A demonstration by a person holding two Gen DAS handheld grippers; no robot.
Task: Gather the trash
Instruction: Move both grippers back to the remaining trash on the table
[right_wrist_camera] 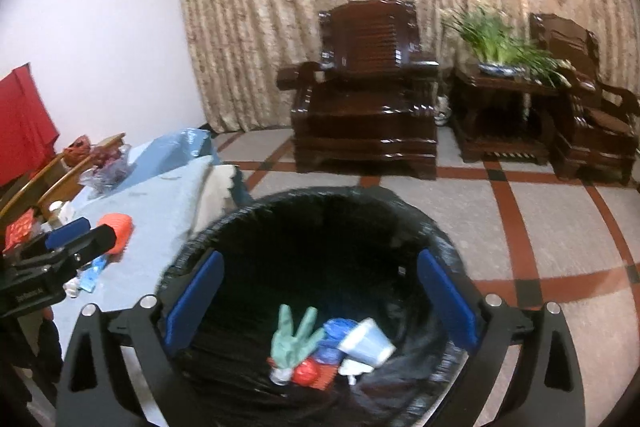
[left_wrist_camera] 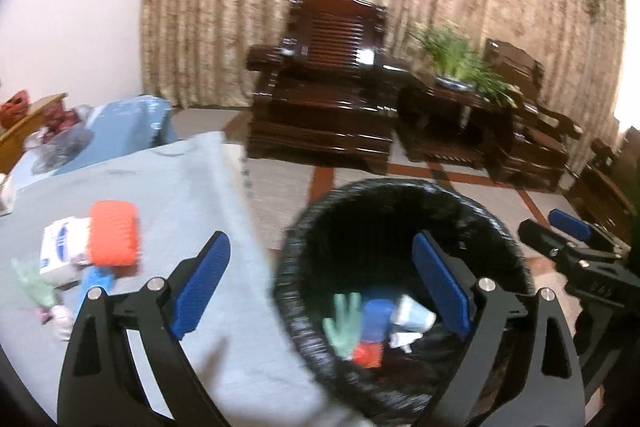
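Observation:
A bin with a black liner (left_wrist_camera: pixel 492 223) (right_wrist_camera: pixel 320 193) stands on the floor beside the table. Inside lie a green glove (left_wrist_camera: pixel 340 323) (right_wrist_camera: pixel 294 337), a blue wrapper (left_wrist_camera: pixel 376 315) (right_wrist_camera: pixel 336 331), a white cup (left_wrist_camera: pixel 412 315) (right_wrist_camera: pixel 366 345) and a red scrap (left_wrist_camera: pixel 366 353) (right_wrist_camera: pixel 306 373). My left gripper (left_wrist_camera: pixel 320 239) (right_wrist_camera: pixel 80 231) is open and empty, straddling the bin's left rim and the table edge. My right gripper (right_wrist_camera: pixel 320 258) (left_wrist_camera: pixel 568 235) hangs open and empty over the bin. On the blue-clothed table (left_wrist_camera: pixel 168 195) (right_wrist_camera: pixel 160 203) remain an orange object (left_wrist_camera: pixel 114 233) (right_wrist_camera: pixel 120 227), a white box (left_wrist_camera: pixel 60 247), a green glove (left_wrist_camera: pixel 32 279) and a blue wrapper (left_wrist_camera: pixel 94 281) (right_wrist_camera: pixel 92 273).
Dark wooden armchairs (left_wrist_camera: pixel 320 87) (right_wrist_camera: pixel 364 95) and a side table with a green plant (left_wrist_camera: pixel 456 63) (right_wrist_camera: pixel 500 47) stand before a curtain. A tiled floor (right_wrist_camera: pixel 540 227) lies between them and the bin. Bags and clutter (left_wrist_camera: pixel 60 135) (right_wrist_camera: pixel 104 163) fill the table's far end.

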